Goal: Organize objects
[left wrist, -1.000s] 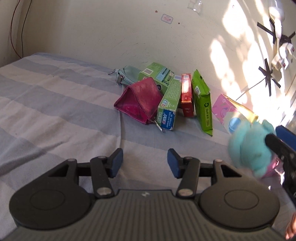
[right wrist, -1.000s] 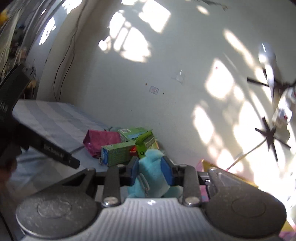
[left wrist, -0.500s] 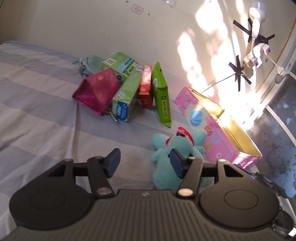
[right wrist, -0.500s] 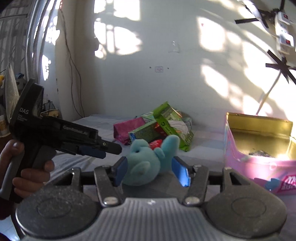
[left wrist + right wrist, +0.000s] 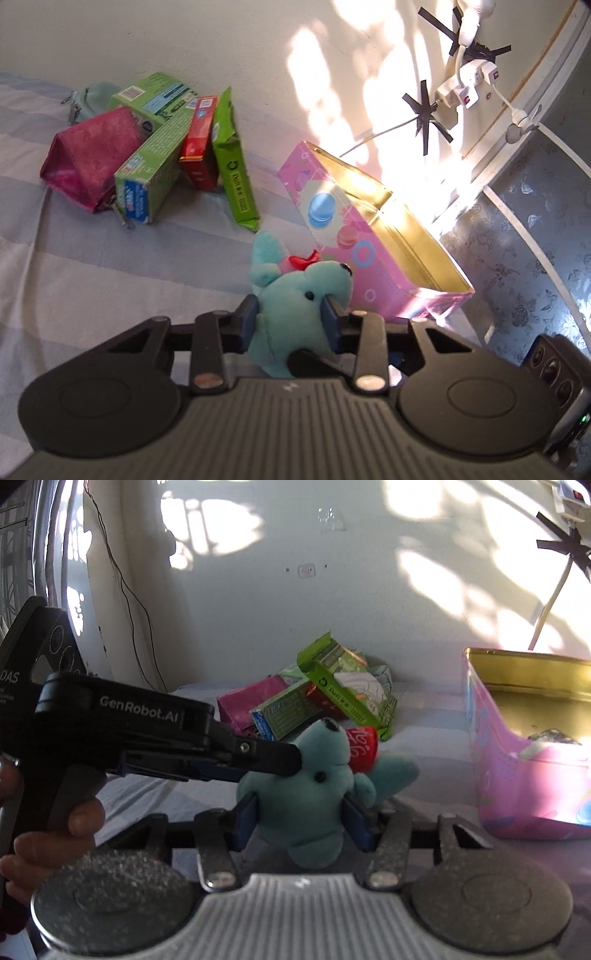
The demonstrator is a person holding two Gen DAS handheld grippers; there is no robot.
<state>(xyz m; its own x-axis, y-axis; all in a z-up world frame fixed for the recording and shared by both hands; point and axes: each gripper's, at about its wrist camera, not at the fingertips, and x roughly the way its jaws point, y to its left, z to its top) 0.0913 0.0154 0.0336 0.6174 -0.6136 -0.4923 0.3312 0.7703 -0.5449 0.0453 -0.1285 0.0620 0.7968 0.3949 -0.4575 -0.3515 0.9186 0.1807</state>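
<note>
A teal plush toy with a red bow sits between the fingers of both grippers, just in front of an open pink tin box with a gold inside. My left gripper is shut on the plush toy's head. My right gripper holds the plush toy lower down, its blue pads against both sides. In the right wrist view the left gripper's fingers reach in from the left and press the toy's head. The pink tin box stands to the right.
A heap lies by the wall on the striped bed sheet: a magenta pouch, green cartons, a red box, a green packet and a teal pouch. Taped cables and power plugs hang on the wall.
The left gripper moved right to the plush toy and closed on its head. The right gripper, which had opened half a second ago, now grips the toy again.
</note>
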